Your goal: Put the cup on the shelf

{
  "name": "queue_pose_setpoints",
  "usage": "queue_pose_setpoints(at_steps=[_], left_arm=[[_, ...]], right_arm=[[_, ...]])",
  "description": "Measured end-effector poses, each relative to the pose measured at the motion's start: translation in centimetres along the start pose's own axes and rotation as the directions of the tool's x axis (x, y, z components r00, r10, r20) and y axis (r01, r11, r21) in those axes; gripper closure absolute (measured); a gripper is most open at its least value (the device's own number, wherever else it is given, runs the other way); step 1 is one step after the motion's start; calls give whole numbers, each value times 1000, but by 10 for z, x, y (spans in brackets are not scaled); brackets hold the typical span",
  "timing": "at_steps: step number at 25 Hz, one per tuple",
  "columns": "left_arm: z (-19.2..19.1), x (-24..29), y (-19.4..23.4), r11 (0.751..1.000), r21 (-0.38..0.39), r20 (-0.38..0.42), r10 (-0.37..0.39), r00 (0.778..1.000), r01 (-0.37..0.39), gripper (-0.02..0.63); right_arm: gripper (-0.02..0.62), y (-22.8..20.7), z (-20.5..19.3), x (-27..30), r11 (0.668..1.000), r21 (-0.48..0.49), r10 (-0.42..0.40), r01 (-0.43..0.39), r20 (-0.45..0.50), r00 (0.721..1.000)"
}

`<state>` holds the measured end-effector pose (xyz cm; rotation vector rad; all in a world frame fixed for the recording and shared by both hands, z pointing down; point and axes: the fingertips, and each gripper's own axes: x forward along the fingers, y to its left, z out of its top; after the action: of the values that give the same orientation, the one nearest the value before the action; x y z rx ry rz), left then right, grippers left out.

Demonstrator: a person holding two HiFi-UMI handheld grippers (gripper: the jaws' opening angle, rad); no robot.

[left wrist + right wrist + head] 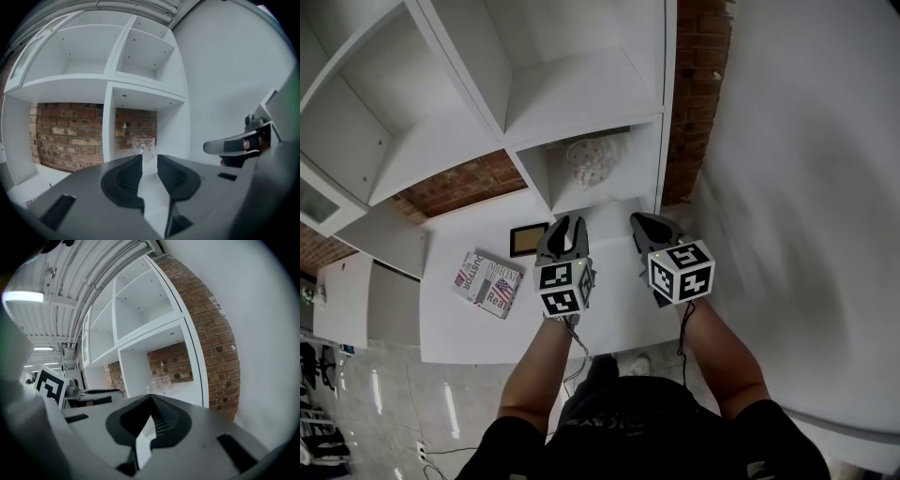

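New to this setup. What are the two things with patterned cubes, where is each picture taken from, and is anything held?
No robot: a person holds a gripper in each hand; the patterned cubes belong to them. One picture comes from a camera on the person's head, looking down; the other two from cameras riding on each gripper, looking along its jaws. The left gripper has its jaws slightly apart, the right gripper has them together; neither holds anything. The clear glass cup stands in a lower compartment of the white shelf. On the white counter lie a small picture frame and a flat item with a flag print.
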<state>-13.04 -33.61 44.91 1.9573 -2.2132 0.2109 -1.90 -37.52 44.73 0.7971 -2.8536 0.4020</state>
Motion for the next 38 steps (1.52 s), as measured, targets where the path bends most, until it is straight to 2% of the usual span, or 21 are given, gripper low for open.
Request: queue_pose_setpoints(at_steps=[8,13,18,27,32,38], left_arm=[[2,-52,9,1000,-17,29,25,999,-25,592],[-2,-80,24,999,-37,46,30,998,-28,601],[-10,-103,42,999,-35,40,-1,999,2,601],[-21,-150,68,993,-43,38,-104,994,105,601],[-26,-169,64,979,-49,37,-194,980,196,601],[-37,-191,57,963,-44,26,-266,964,267,601]], right_arm=[[595,32,-16,-13,1000,12,25,-25,-9,1000],[595,49,-24,-11,1000,10,23,-22,-14,1000],[594,74,-28,-9,1000,7,-1,1,-12,1000],[594,134,-45,-23,997,6,-80,80,-18,997],[595,153,-51,-39,991,9,-134,134,-10,991],[595,174,-63,-61,981,14,-191,191,-4,982]])
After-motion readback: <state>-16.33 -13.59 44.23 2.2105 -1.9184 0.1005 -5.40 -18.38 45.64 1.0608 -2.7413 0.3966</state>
